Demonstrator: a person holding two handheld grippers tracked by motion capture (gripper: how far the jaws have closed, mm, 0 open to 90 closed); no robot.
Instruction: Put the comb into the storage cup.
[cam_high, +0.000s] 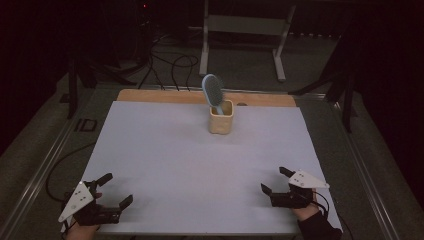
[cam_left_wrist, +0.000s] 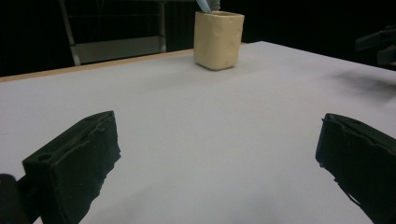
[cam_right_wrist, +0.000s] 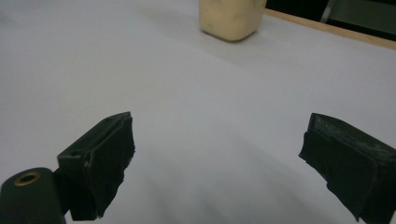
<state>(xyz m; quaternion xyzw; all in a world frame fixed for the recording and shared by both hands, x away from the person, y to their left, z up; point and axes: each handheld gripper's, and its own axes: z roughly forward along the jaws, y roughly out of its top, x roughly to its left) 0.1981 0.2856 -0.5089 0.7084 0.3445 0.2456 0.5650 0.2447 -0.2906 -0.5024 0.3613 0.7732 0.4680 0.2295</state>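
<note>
**Both claws released, brush in cup at far end**

High view: your left claw sits at the near-left corner of the surface, jaws spread wide, nothing btwn them. Your right claw sits at the near-right corner, jaws also spread, gripping nothing. Both are well apart from the cream cup, which stands upright near the far edge, roughly centred. The blue hairbrush stands in the cup handle-down, head up and tilted a bit to the left. Beyond the white sheet you see a strip of bare wood, then a grey frame on the floor w/ cables.

Left gripper view: your two black jaws stand far apart over bare white sheet. The cup is ahead, upper centre, w/ a sliver of the brush handle poking out the top. Your other claw shows dark at the right edge.

Right gripper view: jaws wide open again, only white sheet btwn them. The cup's lower part is at top centre, well apart from the jaws.
</note>
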